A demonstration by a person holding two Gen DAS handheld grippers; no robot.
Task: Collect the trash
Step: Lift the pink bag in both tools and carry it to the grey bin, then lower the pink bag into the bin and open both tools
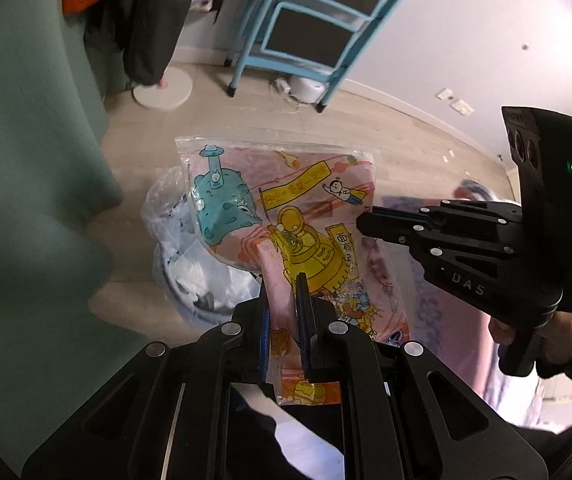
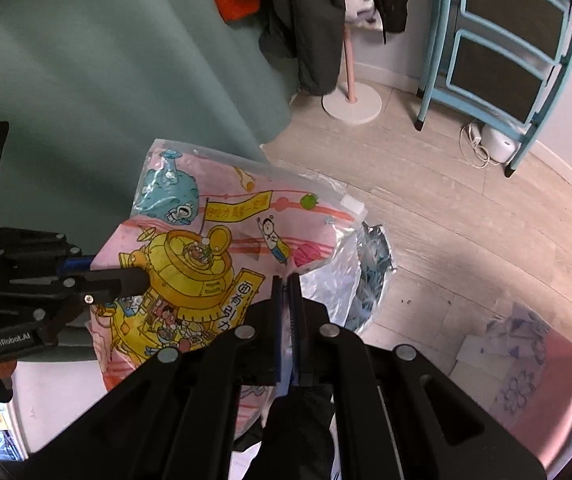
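A pale wood floor [image 2: 466,216] is seen below, with a big green curtain [image 2: 106,80] at one side. A blue shelf [image 2: 498,52] is stood by the wall. A clear trash bag [image 1: 190,256] is laid on the floor. Above it, a pink cartoon wrapper [image 1: 286,208] is held up, pinched tight by the left gripper [image 1: 284,280] and the right gripper [image 2: 286,280].

Pale wood-plank floor [image 2: 466,216]. On it: clear plastic trash bag [image 2: 366,276] with crumpled contents, white round stand base [image 2: 352,106], feet of a blue shelf frame [image 2: 420,122], small white appliance [image 2: 500,144] with coiled cord, patterned paper [image 2: 514,344] at lower right.
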